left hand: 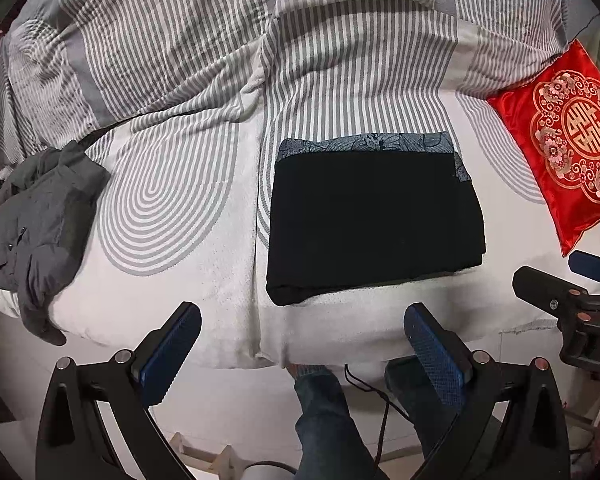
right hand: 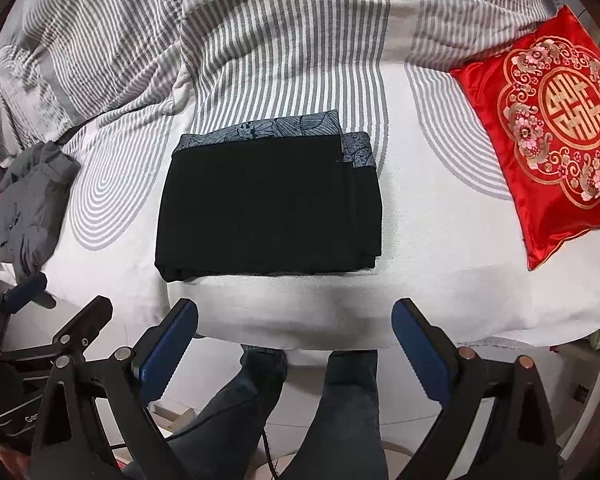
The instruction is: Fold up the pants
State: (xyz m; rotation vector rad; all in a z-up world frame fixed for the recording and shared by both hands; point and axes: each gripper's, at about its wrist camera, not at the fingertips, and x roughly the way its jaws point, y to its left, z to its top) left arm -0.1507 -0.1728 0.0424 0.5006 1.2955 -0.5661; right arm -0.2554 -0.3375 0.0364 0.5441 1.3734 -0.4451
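Black pants (right hand: 268,208) lie folded, long axis crosswise, just ahead of right gripper (right hand: 294,328) and left gripper (left hand: 302,332); both spread wide, empty; fold prob. done.

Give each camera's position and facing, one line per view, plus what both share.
Left wrist: on the left gripper, above the bed's near edge, facing the folded black pants with a blue patterned waistband; right gripper and jeans-clad legs show.
Right wrist: on the right gripper, same facing; left gripper at left.
Shared: pants, red embroidered satin cushion, crumpled grey garment.
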